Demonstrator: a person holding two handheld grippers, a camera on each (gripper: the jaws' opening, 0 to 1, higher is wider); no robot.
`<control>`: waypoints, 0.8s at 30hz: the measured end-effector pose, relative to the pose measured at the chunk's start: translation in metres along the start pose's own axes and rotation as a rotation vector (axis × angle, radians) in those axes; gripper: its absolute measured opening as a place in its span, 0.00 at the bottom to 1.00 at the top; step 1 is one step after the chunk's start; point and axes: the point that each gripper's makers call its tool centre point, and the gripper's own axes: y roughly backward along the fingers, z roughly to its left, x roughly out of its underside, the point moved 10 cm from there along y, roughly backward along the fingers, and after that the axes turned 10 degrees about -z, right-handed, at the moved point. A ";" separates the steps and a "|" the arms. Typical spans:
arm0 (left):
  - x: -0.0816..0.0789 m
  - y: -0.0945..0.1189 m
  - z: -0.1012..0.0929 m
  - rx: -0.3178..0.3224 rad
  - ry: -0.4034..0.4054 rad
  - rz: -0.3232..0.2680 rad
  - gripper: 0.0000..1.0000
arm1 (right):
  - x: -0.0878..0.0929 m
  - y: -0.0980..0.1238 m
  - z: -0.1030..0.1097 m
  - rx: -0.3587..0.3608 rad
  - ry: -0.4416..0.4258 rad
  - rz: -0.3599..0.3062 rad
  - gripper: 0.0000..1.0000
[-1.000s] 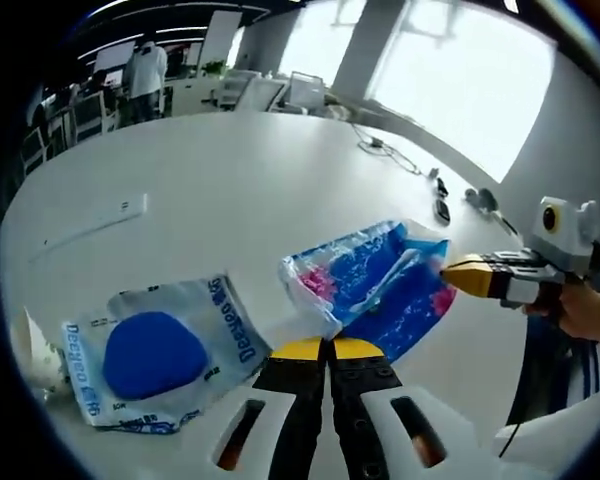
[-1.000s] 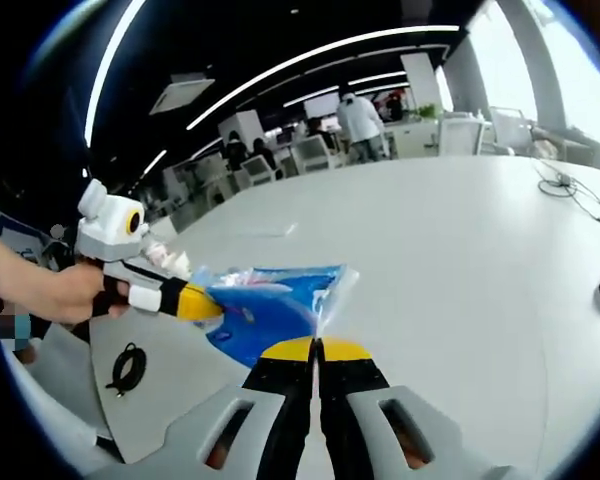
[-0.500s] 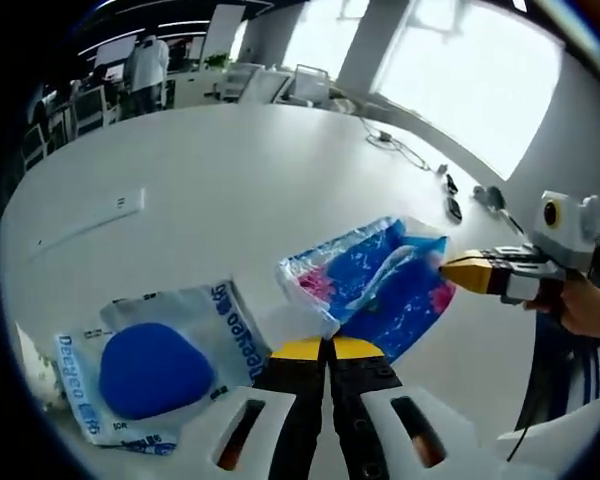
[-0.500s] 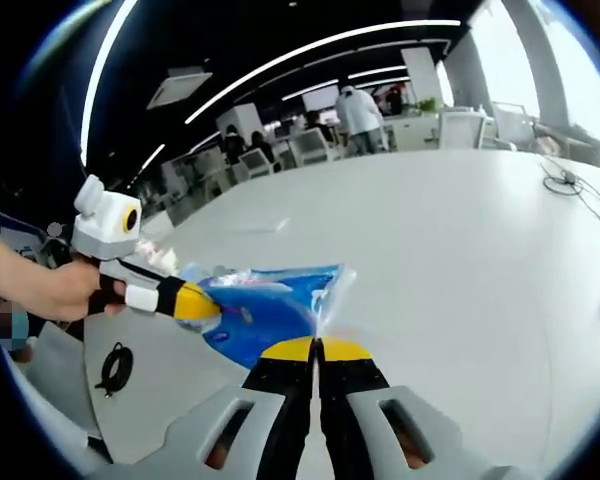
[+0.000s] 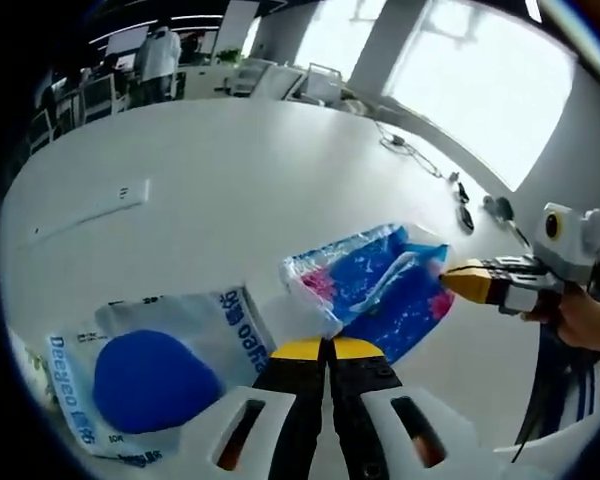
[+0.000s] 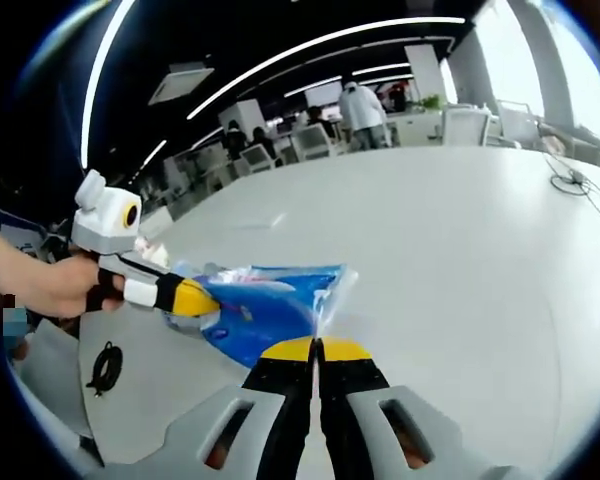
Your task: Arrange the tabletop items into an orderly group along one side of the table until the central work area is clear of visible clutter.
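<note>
Left gripper view: my left gripper [image 5: 327,348] is clamped on the clear edge of a blue-and-pink plastic bag [image 5: 375,285], and my right gripper [image 5: 452,280] pinches its far corner, so the bag hangs stretched between them above the white table [image 5: 230,170]. Just beside it lies a clear pouch holding a blue pad [image 5: 150,365]. Right gripper view: same bag [image 6: 265,305], both tips closed on it.

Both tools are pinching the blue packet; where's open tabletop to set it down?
Beyond the blue packet the white table runs bare as far as the cables by the far edge and the flat white strip. It is crowded near the left tool, where the pouch with the blue pad lies. Right tool side looks open too.
</note>
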 end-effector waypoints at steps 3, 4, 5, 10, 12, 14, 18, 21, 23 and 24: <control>0.001 -0.003 0.001 -0.002 0.006 0.002 0.00 | 0.003 -0.002 -0.003 -0.002 -0.002 0.005 0.00; 0.002 -0.003 0.001 -0.003 0.007 0.002 0.00 | 0.004 -0.003 -0.003 -0.003 -0.001 0.007 0.00; 0.002 -0.004 0.002 -0.005 0.008 0.003 0.00 | 0.004 -0.003 -0.003 -0.004 0.000 0.008 0.00; 0.003 -0.005 0.003 -0.014 0.006 0.006 0.00 | 0.009 -0.010 -0.006 -0.008 -0.005 0.012 0.00; 0.003 -0.006 0.004 -0.014 0.000 0.009 0.00 | 0.010 -0.012 -0.007 -0.010 -0.004 0.015 0.00; 0.003 -0.007 0.005 -0.014 0.005 0.003 0.00 | 0.012 -0.014 -0.008 -0.013 0.001 0.022 0.00; 0.004 -0.010 0.005 -0.013 0.006 0.003 0.00 | 0.012 -0.017 -0.012 -0.011 0.003 0.025 0.00; 0.006 -0.011 0.006 -0.019 0.017 0.004 0.00 | 0.013 -0.018 -0.013 -0.013 0.007 0.028 0.00; 0.007 -0.012 0.006 -0.023 0.016 0.007 0.00 | 0.015 -0.020 -0.014 -0.014 0.007 0.033 0.00; 0.007 -0.012 0.006 -0.025 0.016 0.010 0.00 | 0.016 -0.020 -0.014 -0.016 0.004 0.034 0.00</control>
